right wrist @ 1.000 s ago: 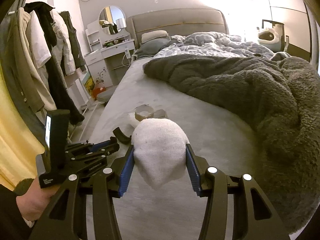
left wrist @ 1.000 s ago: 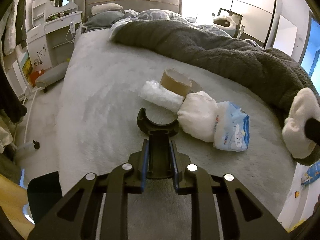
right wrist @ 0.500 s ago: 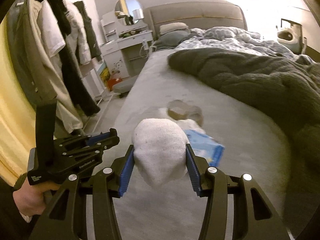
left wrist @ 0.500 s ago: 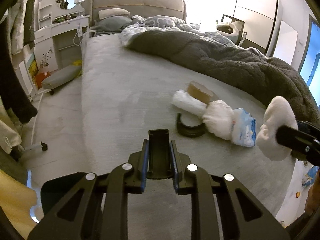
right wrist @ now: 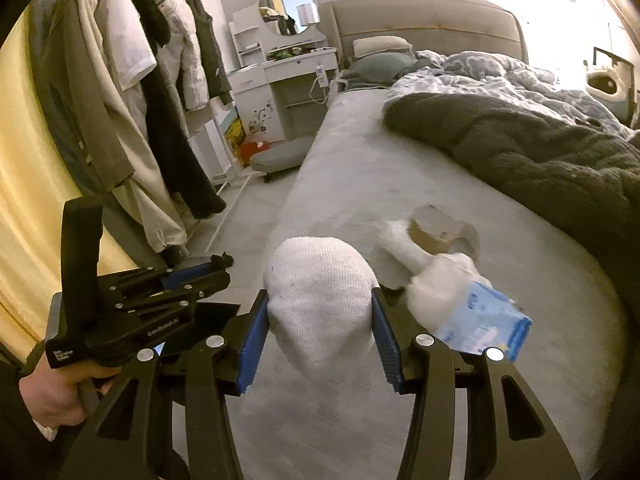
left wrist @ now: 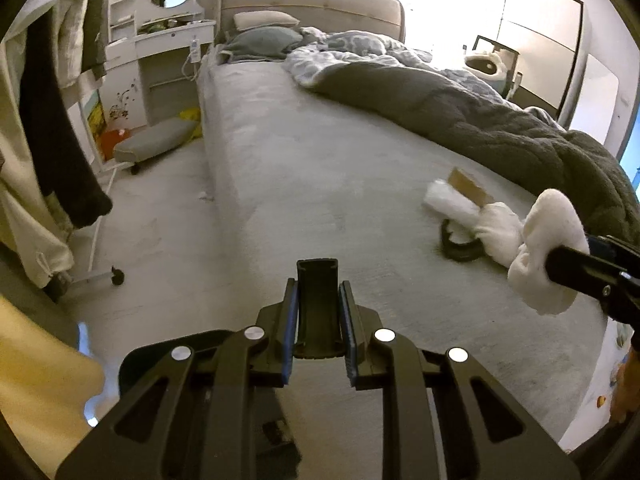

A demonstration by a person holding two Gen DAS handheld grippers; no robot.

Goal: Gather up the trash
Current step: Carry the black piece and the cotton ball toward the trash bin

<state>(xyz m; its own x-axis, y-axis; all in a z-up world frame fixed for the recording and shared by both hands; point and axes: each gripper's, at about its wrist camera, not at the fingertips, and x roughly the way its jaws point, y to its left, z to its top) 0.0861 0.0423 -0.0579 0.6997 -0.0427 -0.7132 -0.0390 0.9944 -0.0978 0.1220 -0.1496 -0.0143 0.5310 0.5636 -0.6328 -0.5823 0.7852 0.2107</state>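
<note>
My right gripper is shut on a balled white sock, held above the grey bed. Right of it lies a pile: a cardboard roll, a white wad, a blue tissue pack. My left gripper is shut on a black channel-shaped piece, near the bed's left edge. In the left wrist view the pile sits far right, with a black curved piece under the wad, and the sock hangs in the right gripper's jaws.
A dark fleece blanket covers the bed's right half. Clothes hang on a rack to the left, over open floor with a grey footstool. A white dresser stands beside the headboard. A hand holds the left gripper.
Both grippers drew back and leftward from the pile, still gripping. The black curved piece, first just beyond the left fingertips, now lies far right. More floor and bed edge show.
</note>
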